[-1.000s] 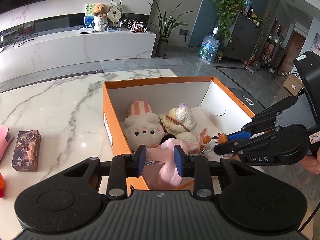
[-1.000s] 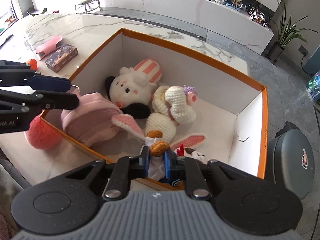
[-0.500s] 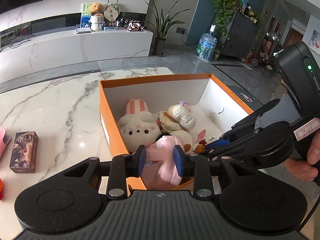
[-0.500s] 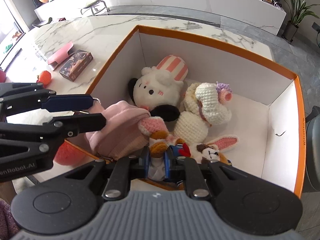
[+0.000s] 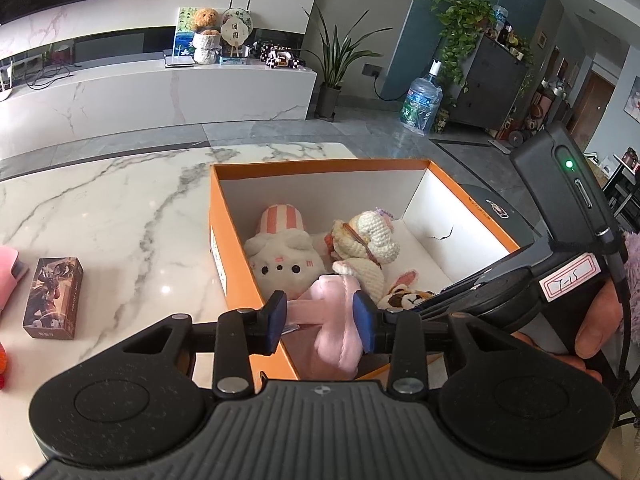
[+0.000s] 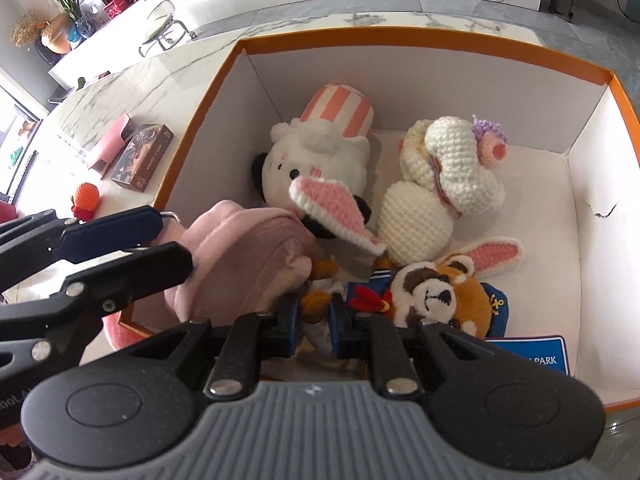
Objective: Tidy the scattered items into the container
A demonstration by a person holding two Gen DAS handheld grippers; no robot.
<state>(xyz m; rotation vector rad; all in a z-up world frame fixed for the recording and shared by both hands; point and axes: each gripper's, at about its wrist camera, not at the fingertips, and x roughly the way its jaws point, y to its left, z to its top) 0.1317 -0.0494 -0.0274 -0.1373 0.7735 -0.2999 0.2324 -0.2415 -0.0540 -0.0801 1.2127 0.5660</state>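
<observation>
An orange box [image 5: 236, 264] [image 6: 188, 140] with white walls stands on the marble table. Inside lie a white plush with a striped hat [image 5: 286, 256] [image 6: 320, 152] and a cream crochet doll [image 5: 366, 240] [image 6: 444, 184]. My left gripper [image 5: 320, 320] is shut on a pink plush [image 5: 336, 332] [image 6: 244, 264] over the box's near rim. My right gripper [image 6: 316, 324] is shut on a brown dog plush in a sailor suit [image 6: 440, 296] [image 5: 404, 300], low inside the box.
On the table left of the box lie a dark card box [image 5: 52, 298] [image 6: 142, 156], a pink case [image 5: 8, 276] [image 6: 110, 146] and an orange crochet toy [image 6: 86, 196]. A blue card [image 6: 532, 356] lies in the box corner.
My right gripper has moved deeper into the box with the dog plush, which now lies against the floor. My left gripper holds the pink plush in much the same place.
</observation>
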